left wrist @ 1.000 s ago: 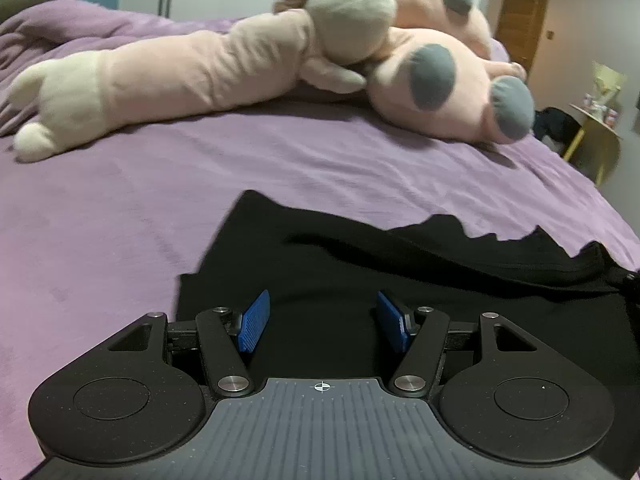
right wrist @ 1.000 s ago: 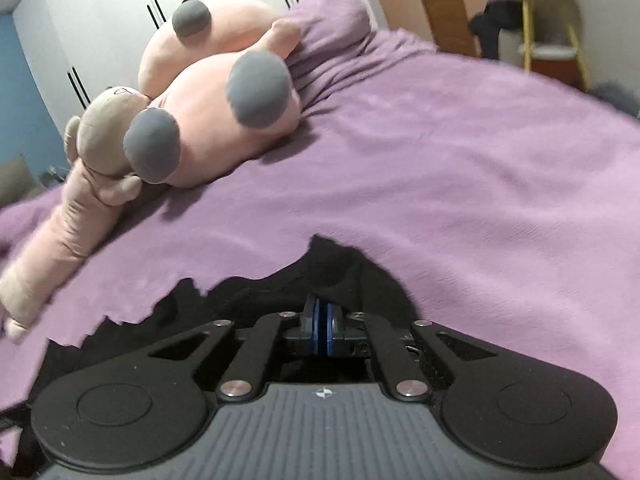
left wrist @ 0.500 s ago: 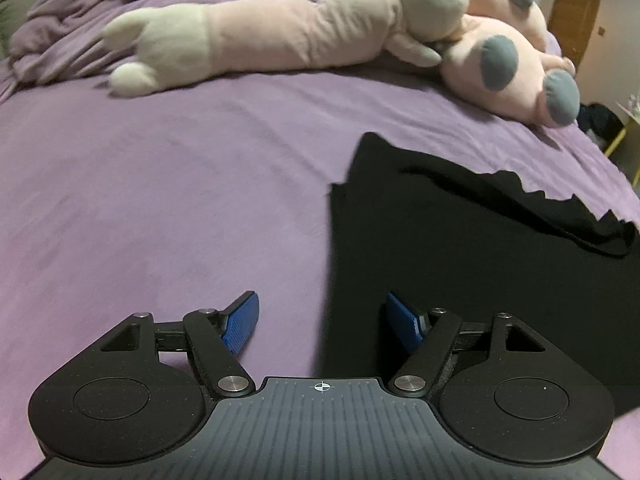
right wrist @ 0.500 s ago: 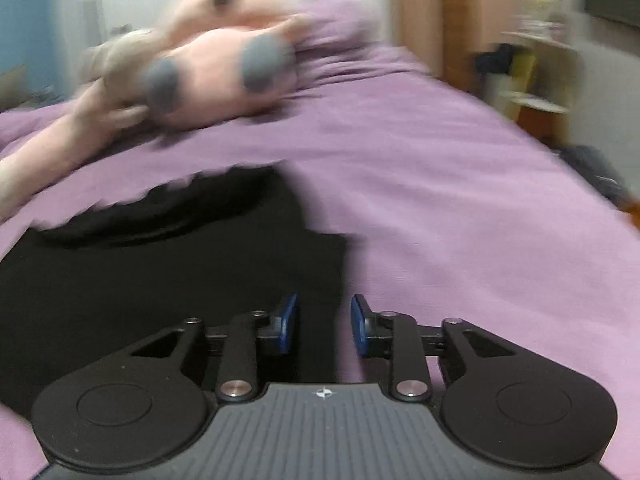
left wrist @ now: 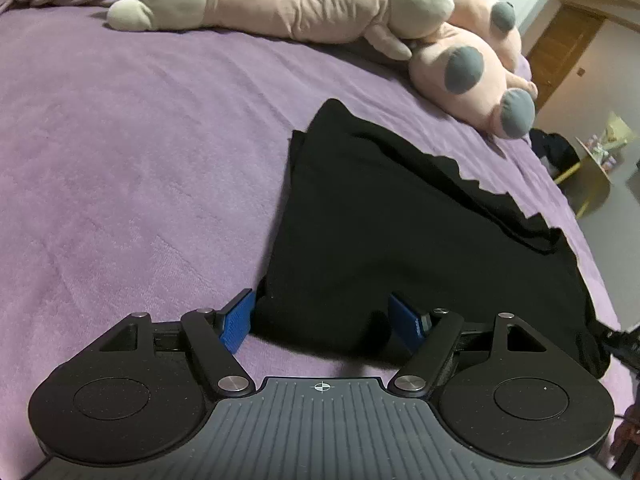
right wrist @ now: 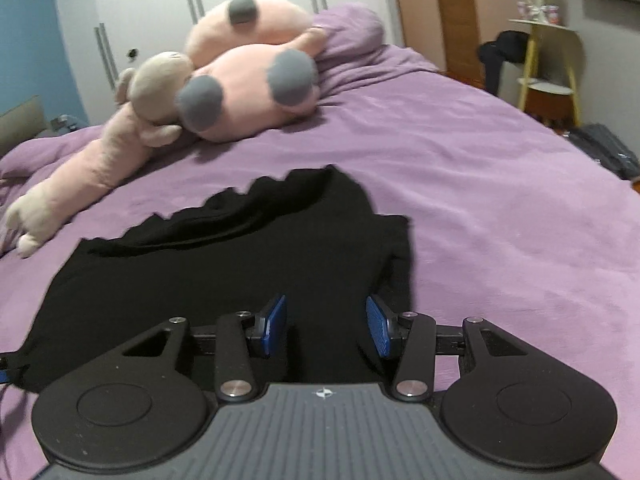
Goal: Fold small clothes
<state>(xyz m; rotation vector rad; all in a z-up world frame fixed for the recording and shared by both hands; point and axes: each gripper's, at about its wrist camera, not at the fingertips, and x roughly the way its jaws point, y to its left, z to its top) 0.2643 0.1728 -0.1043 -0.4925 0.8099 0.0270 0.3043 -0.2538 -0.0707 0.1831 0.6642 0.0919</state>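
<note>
A black garment (left wrist: 400, 216) lies flat on the purple bedspread (left wrist: 120, 152), with a scalloped edge along its far side. It also shows in the right wrist view (right wrist: 240, 264). My left gripper (left wrist: 324, 322) is open, its blue pads straddling the garment's near left corner. My right gripper (right wrist: 326, 324) is open, low over the garment's near right part, with black cloth between and below its blue pads. Neither gripper holds anything.
Long pink and beige plush toys (left wrist: 300, 12) lie across the far side of the bed, also in the right wrist view (right wrist: 240, 92). A yellow side table (right wrist: 548, 64) with dark clothing stands right of the bed. White wardrobes (right wrist: 200, 0) are behind.
My right gripper opened, let go of the garment and drew back to its near right part. My left gripper shifted left, then settled around the near left corner.
</note>
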